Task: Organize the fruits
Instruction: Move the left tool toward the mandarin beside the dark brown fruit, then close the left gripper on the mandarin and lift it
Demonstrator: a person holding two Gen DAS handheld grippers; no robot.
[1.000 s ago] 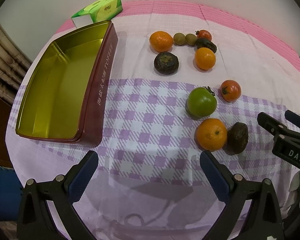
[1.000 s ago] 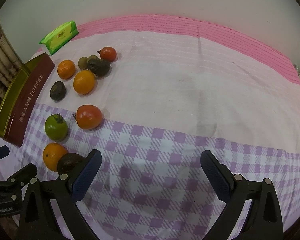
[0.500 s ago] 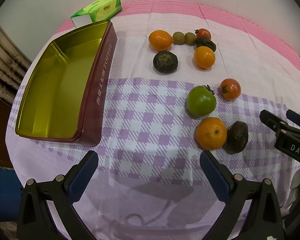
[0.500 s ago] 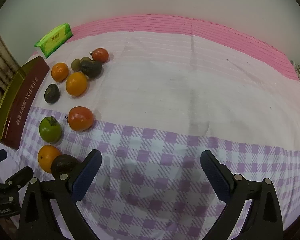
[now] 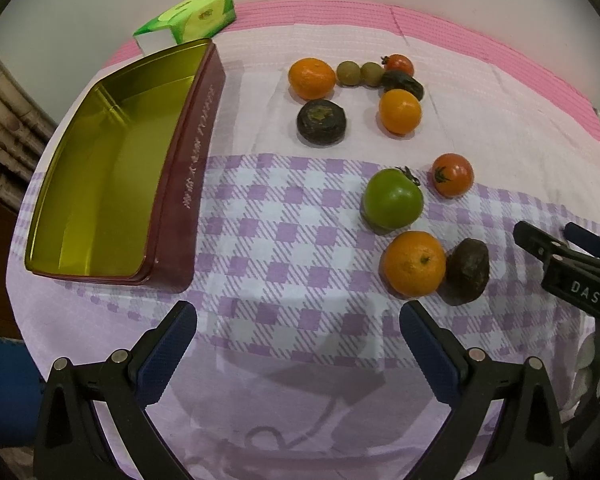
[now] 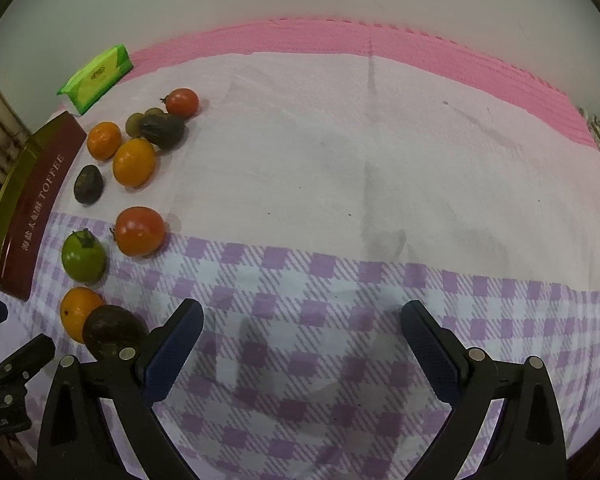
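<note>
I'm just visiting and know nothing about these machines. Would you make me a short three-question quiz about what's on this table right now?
1. True or false: the gold-lined tin already holds some fruit.
2. Which fruit lies touching the dark fruit nearest the right gripper?
A. the green tomato
B. an orange
C. a red tomato
3. Fill in: the jaws of the left gripper are ____ and hold nothing.

Key:
1. False; the tin is empty and all the fruit sits on the cloth.
2. B
3. open
</note>
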